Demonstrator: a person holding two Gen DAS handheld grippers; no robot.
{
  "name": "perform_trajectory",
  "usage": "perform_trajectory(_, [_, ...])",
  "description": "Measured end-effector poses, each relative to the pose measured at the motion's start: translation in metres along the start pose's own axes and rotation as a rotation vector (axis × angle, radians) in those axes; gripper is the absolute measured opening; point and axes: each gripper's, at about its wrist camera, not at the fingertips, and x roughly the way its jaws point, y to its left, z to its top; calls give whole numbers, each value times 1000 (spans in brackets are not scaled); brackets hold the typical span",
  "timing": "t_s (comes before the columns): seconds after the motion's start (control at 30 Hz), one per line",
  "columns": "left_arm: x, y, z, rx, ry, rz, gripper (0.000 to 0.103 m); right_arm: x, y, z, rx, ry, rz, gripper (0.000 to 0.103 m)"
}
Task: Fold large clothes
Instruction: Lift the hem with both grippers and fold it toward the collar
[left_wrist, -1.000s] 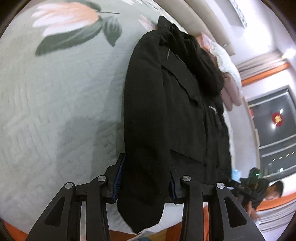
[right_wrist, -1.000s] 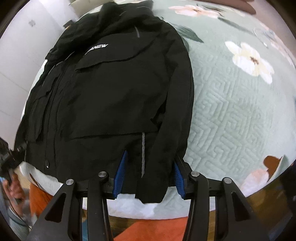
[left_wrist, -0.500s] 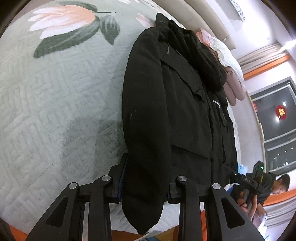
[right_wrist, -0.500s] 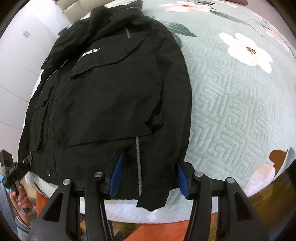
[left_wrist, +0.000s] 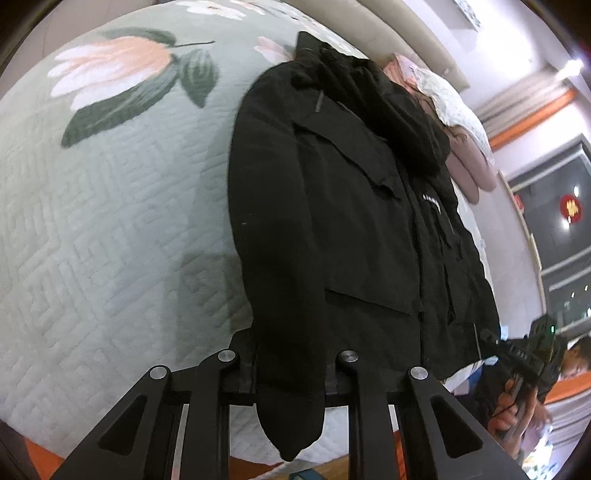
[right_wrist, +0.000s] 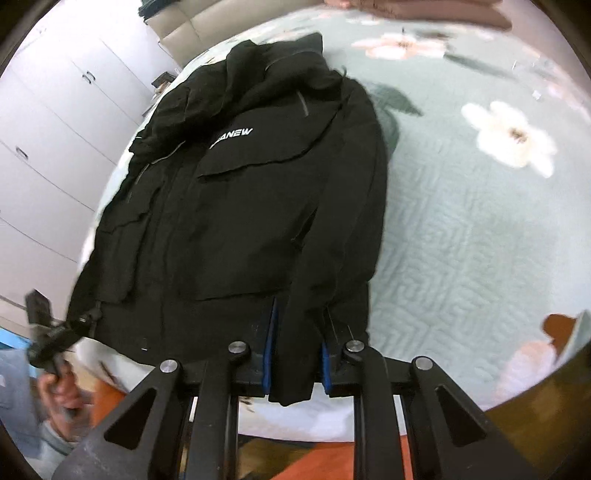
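Observation:
A large black jacket (left_wrist: 354, 229) with a white chest logo lies face up on the quilted floral bedspread (left_wrist: 103, 229); it also shows in the right wrist view (right_wrist: 236, 206). My left gripper (left_wrist: 290, 369) is shut on the end of one sleeve (left_wrist: 291, 417), whose cuff hangs between the fingers. My right gripper (right_wrist: 297, 354) is shut on the end of the other sleeve (right_wrist: 295, 380) at the bed's near edge. The blue pads press the cloth on both sides.
Pink and white pillows (left_wrist: 458, 140) lie past the jacket's collar. The bedspread (right_wrist: 480, 240) spreads out to the right. White wardrobe doors (right_wrist: 48, 140) stand to the left. The other hand and gripper show at each view's edge (left_wrist: 528, 362).
Both grippers have closed from wide open onto the sleeve ends and lifted them slightly. The views have tilted back a little from the bed.

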Motion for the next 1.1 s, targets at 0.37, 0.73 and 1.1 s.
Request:
perform_trajectory(0.37, [8, 16, -3, -58, 27, -26, 23, 31, 2, -6, 30, 59, -88, 42])
perform_trajectory(0.73, [9, 17, -3, -67, 33, -43, 23, 34, -33, -11, 115, 62, -150, 58])
perform_trajectory(1.1, [-34, -11, 11, -12, -98, -72, 11, -8, 8, 4, -48, -44, -73, 11])
